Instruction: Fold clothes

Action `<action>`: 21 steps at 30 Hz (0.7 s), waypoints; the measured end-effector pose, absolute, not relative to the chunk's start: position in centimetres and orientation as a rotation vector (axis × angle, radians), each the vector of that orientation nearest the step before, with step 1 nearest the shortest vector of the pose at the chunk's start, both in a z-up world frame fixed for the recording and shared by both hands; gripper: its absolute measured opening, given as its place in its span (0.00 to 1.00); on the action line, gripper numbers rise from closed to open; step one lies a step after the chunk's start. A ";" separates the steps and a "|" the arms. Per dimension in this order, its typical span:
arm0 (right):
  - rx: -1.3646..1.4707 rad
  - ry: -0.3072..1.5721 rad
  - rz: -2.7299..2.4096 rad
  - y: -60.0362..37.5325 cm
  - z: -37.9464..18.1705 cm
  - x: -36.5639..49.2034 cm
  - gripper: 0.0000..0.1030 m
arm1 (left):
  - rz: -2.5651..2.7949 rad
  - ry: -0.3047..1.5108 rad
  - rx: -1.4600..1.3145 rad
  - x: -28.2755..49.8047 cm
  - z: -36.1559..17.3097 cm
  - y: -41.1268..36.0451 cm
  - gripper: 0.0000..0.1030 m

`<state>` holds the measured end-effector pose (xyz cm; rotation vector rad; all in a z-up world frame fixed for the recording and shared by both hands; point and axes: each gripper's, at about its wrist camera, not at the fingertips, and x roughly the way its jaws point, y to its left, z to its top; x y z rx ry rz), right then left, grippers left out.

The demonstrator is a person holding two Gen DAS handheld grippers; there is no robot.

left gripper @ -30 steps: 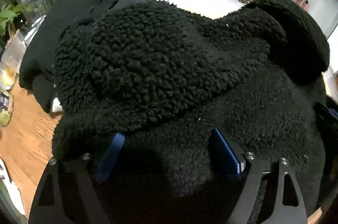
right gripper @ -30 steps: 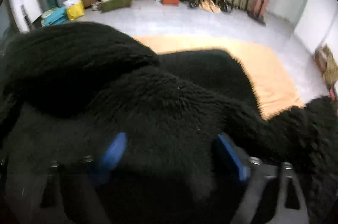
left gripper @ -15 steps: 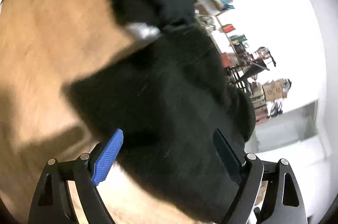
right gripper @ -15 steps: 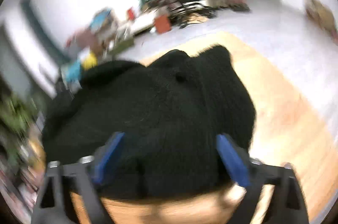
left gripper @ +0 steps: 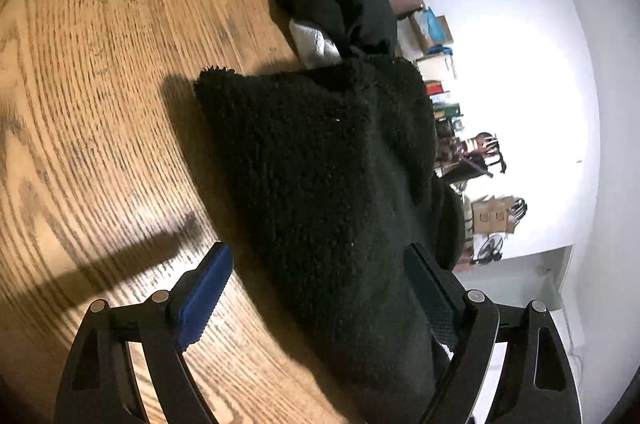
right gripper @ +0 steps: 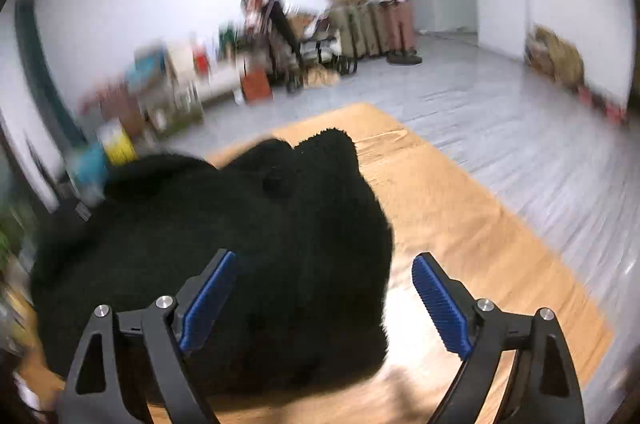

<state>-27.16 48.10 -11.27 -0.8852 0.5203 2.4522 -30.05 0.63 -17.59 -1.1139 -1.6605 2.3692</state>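
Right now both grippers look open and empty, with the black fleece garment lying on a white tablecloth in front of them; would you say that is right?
Nearly. The left gripper and right gripper are open and hold nothing, and the black fleece garment lies in front of them, but there is no white tablecloth. The left wrist view shows it resting directly on the bare wooden table.

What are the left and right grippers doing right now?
Left gripper: open, holding nothing, over the black fleece garment.
Right gripper: open, holding nothing.
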 end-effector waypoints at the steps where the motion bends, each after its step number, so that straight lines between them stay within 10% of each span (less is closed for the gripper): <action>1: -0.914 0.502 2.442 48.5 -11.8 -28.7 0.69 | 2.379 -1.643 -1.121 -30.3 -17.7 0.9 0.85; 12: -1.151 0.313 2.365 52.4 -16.3 -43.8 0.67 | 2.387 -1.596 -1.223 -32.7 -20.1 2.3 0.85; 14: -1.014 0.463 2.443 51.3 -14.8 -38.7 0.67 | 2.396 -1.614 -1.202 -32.5 -20.3 2.0 0.85; 17: -0.792 0.687 2.538 49.6 -12.6 -31.0 0.96 | 2.391 -1.680 -1.150 -31.4 -19.9 1.5 0.85; 21: -0.830 1.002 2.513 47.3 -13.9 -23.1 1.00 | 2.354 -1.691 -1.201 -33.1 -20.2 1.8 0.85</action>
